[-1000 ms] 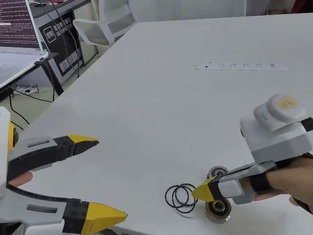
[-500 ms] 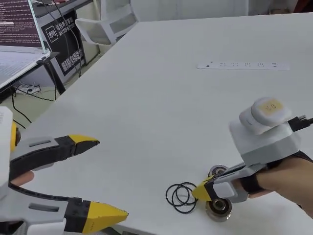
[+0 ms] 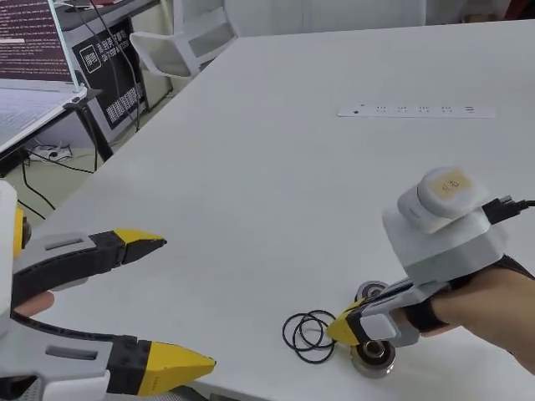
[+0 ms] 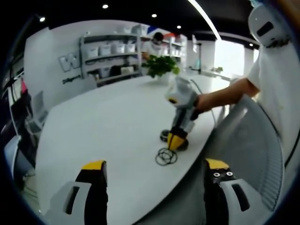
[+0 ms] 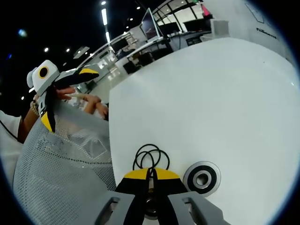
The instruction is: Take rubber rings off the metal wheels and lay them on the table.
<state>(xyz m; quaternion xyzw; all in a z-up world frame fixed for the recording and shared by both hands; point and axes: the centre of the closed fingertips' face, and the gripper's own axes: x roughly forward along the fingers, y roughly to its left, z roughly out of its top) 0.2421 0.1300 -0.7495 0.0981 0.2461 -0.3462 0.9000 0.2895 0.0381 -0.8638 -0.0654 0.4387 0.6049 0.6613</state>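
Just ahead of the right gripper (image 5: 150, 177), its jaws together, lie the rubber rings (image 5: 151, 157), the left gripper (image 4: 154, 165) gaping.

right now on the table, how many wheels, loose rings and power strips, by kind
metal wheels: 2
loose rubber rings: 3, as far as their overlap lets me tell
power strip: 1
total: 6
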